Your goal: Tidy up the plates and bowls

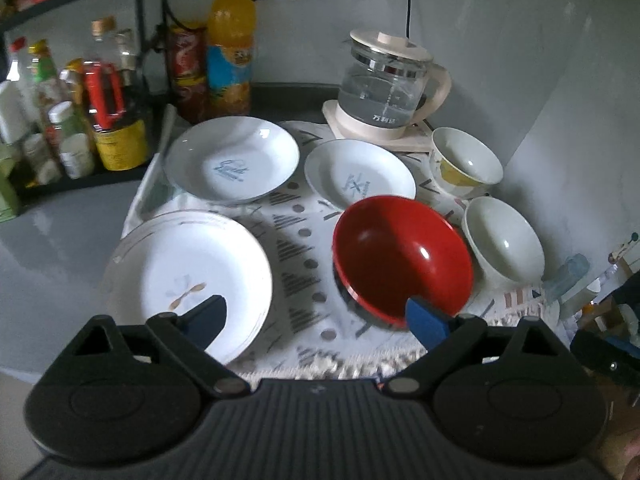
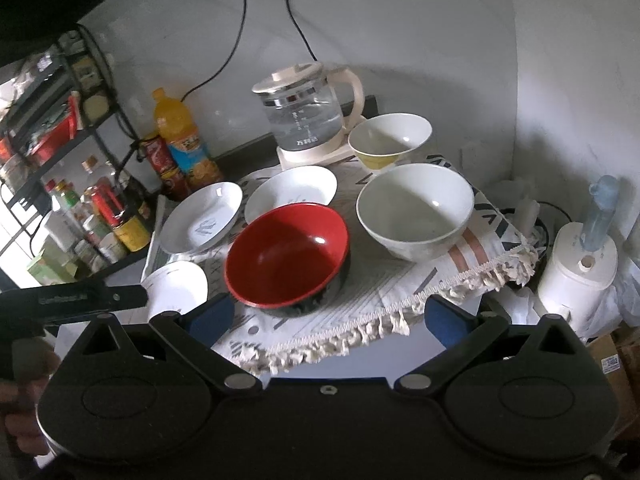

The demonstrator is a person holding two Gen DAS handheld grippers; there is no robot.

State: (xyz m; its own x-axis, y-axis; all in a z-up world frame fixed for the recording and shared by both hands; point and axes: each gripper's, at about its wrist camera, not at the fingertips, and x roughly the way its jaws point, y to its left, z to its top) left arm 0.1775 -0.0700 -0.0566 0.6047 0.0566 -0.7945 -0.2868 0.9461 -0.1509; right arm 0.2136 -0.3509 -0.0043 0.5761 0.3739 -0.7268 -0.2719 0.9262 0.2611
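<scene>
A red bowl [image 1: 402, 254] [image 2: 286, 254] sits in the middle of a patterned cloth [image 1: 298, 248] [image 2: 400, 280]. A large white plate [image 1: 188, 276] [image 2: 176, 286] lies at the front left. Two smaller white plates [image 1: 232, 158] [image 1: 358, 172] lie behind, also in the right wrist view [image 2: 202, 216] [image 2: 290, 192]. A plain white bowl [image 1: 504, 240] [image 2: 416, 210] and a yellow-patterned bowl [image 1: 464, 164] [image 2: 388, 138] stand on the right. My left gripper [image 1: 316, 322] is open and empty, above the cloth's front between plate and red bowl. My right gripper [image 2: 326, 320] is open and empty over the fringe.
A glass kettle [image 1: 386, 84] [image 2: 306, 114] stands at the back on its base. An orange drink bottle [image 1: 230, 46] [image 2: 182, 138] and a red can [image 1: 188, 68] stand by the wall. A rack of bottles [image 1: 72, 120] is on the left. A white appliance [image 2: 576, 276] sits right of the cloth.
</scene>
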